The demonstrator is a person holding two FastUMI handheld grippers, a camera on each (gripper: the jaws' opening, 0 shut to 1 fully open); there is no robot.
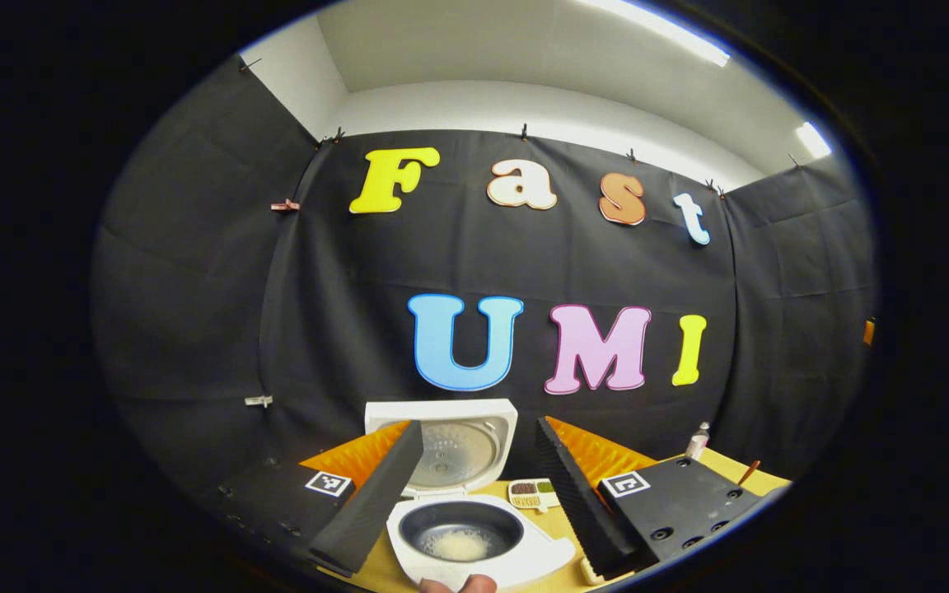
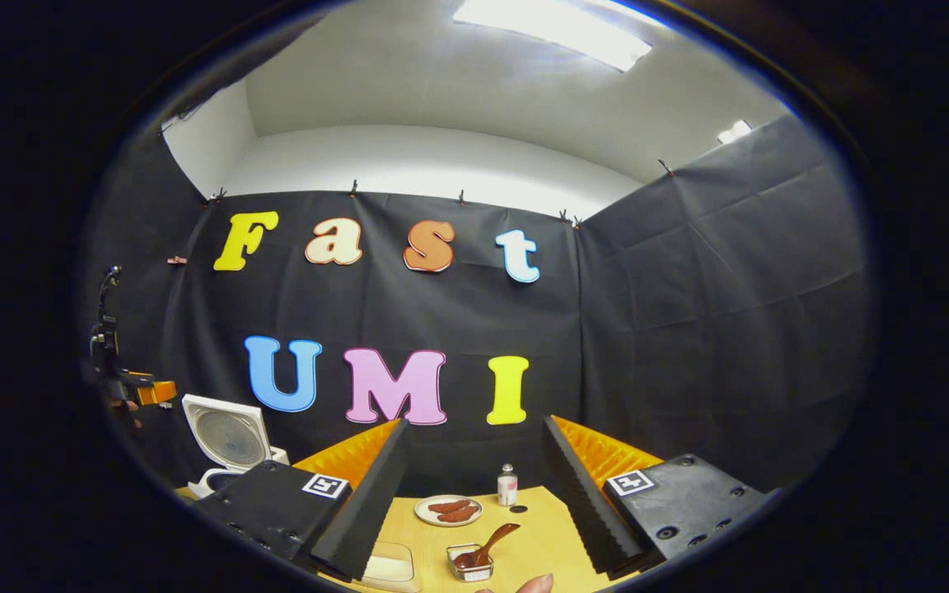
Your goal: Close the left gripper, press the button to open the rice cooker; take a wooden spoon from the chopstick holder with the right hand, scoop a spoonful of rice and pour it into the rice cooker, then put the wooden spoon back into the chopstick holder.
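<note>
In the left gripper view, the left gripper [image 1: 474, 478] is hovering above the table [image 1: 561, 539] with its fingers spread apart, holding nothing. The cooker [image 1: 474, 539] is sitting directly ahead between the fingers, its lid [image 1: 450, 445] standing open and upright behind the pot, where rice [image 1: 460, 543] is lying on the bottom. A fingertip [image 1: 458, 585] is showing at the lower edge.

In the right gripper view, the right gripper [image 2: 474, 486] is also pointing forward with its fingers wide apart and empty. The spoon [image 2: 493, 542] is leaning in the holder [image 2: 468, 563], a small clear container on the table ahead. A plate [image 2: 448, 511] and a bottle [image 2: 507, 484] are standing beyond it. The cooker [image 2: 231, 445] is sitting far left, near the other gripper [image 2: 141, 391].
</note>
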